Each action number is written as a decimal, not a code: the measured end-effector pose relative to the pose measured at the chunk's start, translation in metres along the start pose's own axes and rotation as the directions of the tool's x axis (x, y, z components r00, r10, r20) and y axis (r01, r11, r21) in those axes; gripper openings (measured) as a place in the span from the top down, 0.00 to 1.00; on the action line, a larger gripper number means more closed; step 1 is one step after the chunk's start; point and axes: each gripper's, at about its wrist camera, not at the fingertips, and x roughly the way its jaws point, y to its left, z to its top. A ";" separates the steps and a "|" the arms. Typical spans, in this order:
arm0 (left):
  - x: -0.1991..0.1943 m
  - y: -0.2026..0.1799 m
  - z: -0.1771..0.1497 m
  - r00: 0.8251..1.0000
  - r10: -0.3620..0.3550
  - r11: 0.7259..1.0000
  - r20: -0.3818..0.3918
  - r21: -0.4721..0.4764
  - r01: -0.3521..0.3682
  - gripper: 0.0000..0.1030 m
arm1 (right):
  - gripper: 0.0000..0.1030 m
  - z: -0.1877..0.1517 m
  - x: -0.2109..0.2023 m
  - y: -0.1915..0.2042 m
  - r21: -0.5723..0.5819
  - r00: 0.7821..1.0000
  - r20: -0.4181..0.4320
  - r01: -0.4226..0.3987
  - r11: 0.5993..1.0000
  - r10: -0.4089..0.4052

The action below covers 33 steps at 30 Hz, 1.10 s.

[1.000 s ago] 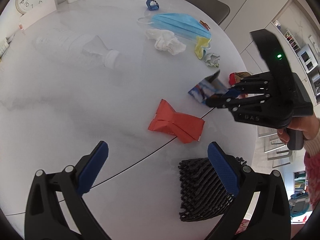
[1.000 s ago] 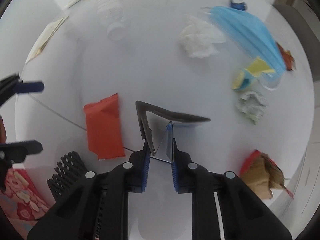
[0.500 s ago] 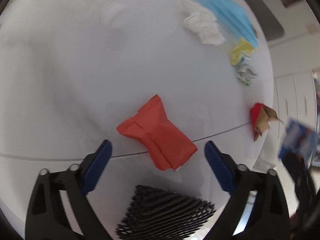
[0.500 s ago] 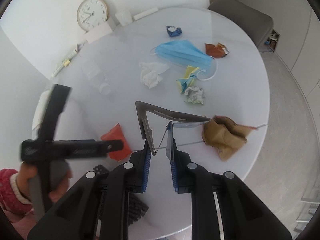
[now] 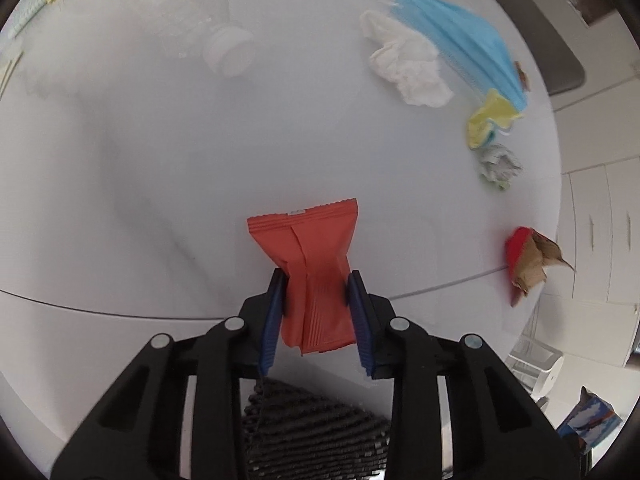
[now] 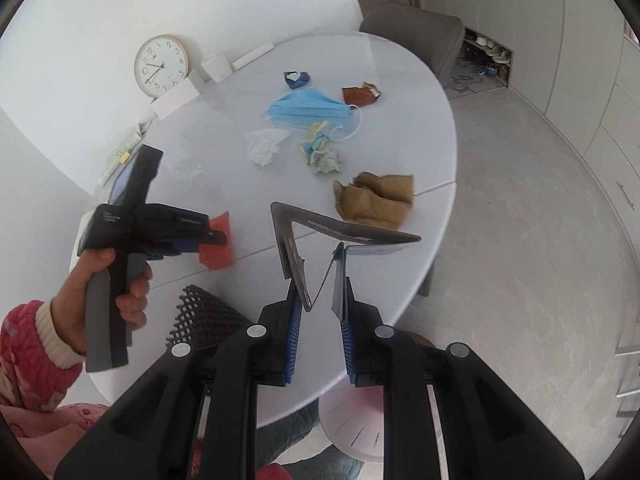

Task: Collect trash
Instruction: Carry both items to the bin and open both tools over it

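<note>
A round wall clock (image 6: 162,66) leans behind the white table (image 6: 420,120).

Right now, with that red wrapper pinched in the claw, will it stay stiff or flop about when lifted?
Probably floppy: the red wrapper already creases where the left claw squeezes it. It looks flat and thin, so likely very light. Its smooth foil surface might slip if the grip loosens.

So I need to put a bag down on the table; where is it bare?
Bare: the wide middle of the table, between the clear bottle and the red wrapper. Crowded: the far right side, with tissue, blue mask and brown paper.
</note>
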 end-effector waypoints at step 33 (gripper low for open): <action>-0.020 -0.142 -0.231 0.986 -0.077 0.761 -0.150 0.630 0.156 0.64 | 0.21 -0.164 -0.023 -0.095 0.110 0.983 -0.144 0.127 0.986 -0.111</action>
